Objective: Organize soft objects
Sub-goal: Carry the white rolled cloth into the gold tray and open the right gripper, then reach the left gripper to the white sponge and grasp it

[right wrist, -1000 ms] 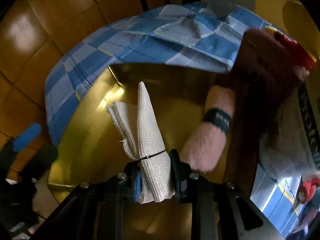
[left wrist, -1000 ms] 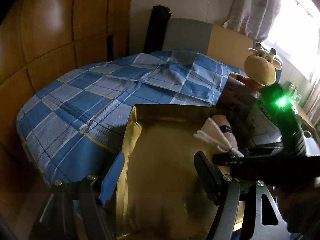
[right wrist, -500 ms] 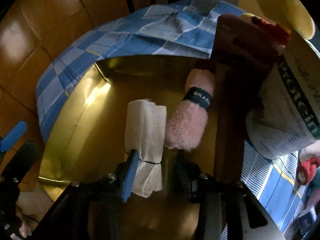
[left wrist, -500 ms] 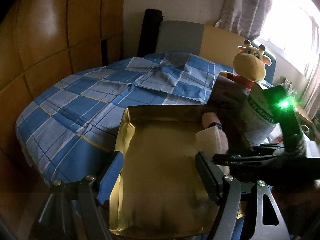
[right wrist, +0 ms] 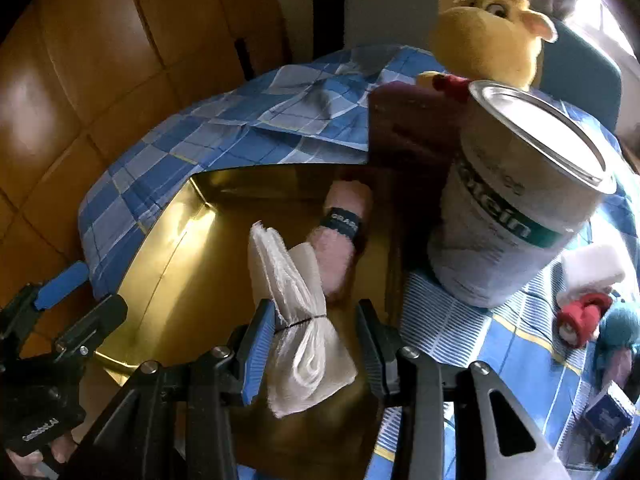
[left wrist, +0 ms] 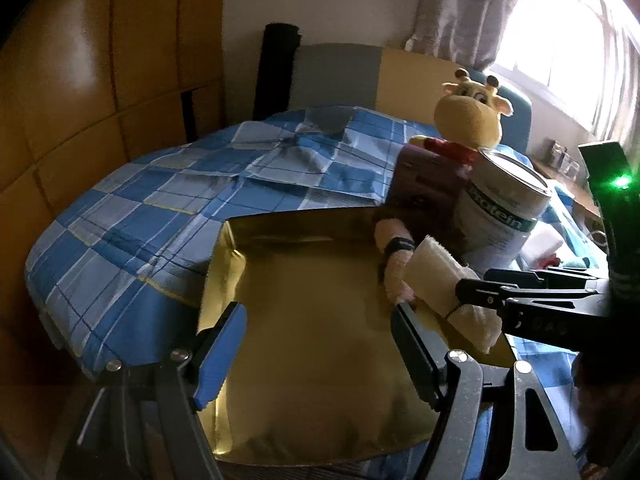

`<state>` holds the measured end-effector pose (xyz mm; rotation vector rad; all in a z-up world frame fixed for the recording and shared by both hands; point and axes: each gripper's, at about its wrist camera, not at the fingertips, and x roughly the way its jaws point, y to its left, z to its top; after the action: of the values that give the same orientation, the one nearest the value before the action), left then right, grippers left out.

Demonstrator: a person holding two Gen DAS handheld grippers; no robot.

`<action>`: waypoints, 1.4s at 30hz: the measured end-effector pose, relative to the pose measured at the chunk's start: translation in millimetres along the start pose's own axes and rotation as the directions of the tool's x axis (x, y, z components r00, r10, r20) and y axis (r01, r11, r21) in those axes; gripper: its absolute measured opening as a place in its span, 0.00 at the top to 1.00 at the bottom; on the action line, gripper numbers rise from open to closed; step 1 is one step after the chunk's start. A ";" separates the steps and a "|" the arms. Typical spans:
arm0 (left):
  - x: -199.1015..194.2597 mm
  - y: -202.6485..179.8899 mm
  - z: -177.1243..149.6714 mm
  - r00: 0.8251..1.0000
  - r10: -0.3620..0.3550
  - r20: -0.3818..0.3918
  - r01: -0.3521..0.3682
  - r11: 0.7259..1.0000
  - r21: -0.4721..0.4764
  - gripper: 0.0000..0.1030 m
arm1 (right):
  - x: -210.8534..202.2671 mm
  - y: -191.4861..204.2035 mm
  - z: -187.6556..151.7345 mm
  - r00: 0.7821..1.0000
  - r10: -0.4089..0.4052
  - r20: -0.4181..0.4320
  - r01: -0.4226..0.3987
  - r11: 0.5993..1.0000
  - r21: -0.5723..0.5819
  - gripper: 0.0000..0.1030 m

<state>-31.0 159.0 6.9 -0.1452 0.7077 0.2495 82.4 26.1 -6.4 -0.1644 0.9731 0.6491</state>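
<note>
A gold tray [left wrist: 304,320] [right wrist: 192,264] lies on a blue checked bed. A white mesh cloth roll [right wrist: 300,320] [left wrist: 448,288], tied with a black band, lies in the tray next to a pink rolled towel [right wrist: 340,244] [left wrist: 394,240] with a dark label. My right gripper [right wrist: 316,344] is open, its jaws either side of the white roll and apart from it. My left gripper [left wrist: 316,344] is open and empty above the tray's near part.
A big grey tin [right wrist: 516,208] and a dark red box [right wrist: 408,128] stand right of the tray. A yellow plush giraffe [left wrist: 472,120] sits behind them. Small plush toys [right wrist: 584,316] and a white roll [right wrist: 592,268] lie on the bed [left wrist: 140,220] at right. Wooden panels on the left.
My right gripper lowered the white roll into the tray beside the pink towel, opened and let it go. Both grippers have drawn back a little.
</note>
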 end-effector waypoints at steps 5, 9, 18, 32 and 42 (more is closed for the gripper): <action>-2.1 -8.9 -1.5 1.000 -0.006 0.004 0.006 1.000 0.020 0.24 | -3.4 -6.0 -8.5 0.993 0.114 -0.021 -0.113 0.993 0.029 0.35; -2.3 -10.8 -2.6 1.000 -0.005 0.002 0.005 1.000 0.027 0.24 | -3.0 -8.9 -15.7 0.993 0.114 -0.023 -0.113 0.993 0.044 0.34; -2.0 -15.7 -4.5 1.000 -0.019 -0.007 0.019 0.999 0.032 0.22 | -9.6 -38.1 -19.8 0.975 0.220 0.012 -0.218 0.958 0.187 0.22; 0.6 -13.6 -3.8 0.999 -0.033 -0.012 0.034 0.999 0.022 0.21 | -15.9 -62.3 -18.0 0.975 0.216 0.048 -0.220 0.932 0.288 0.22; -0.5 -39.2 -2.5 0.997 -0.077 -0.015 0.078 0.993 0.094 0.21 | -29.6 -105.5 -47.7 0.999 0.036 0.029 -0.043 0.954 0.297 0.22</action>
<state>-22.1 120.8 7.3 -0.0841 0.7223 0.1412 97.8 -90.8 -25.5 0.1299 1.0420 0.5319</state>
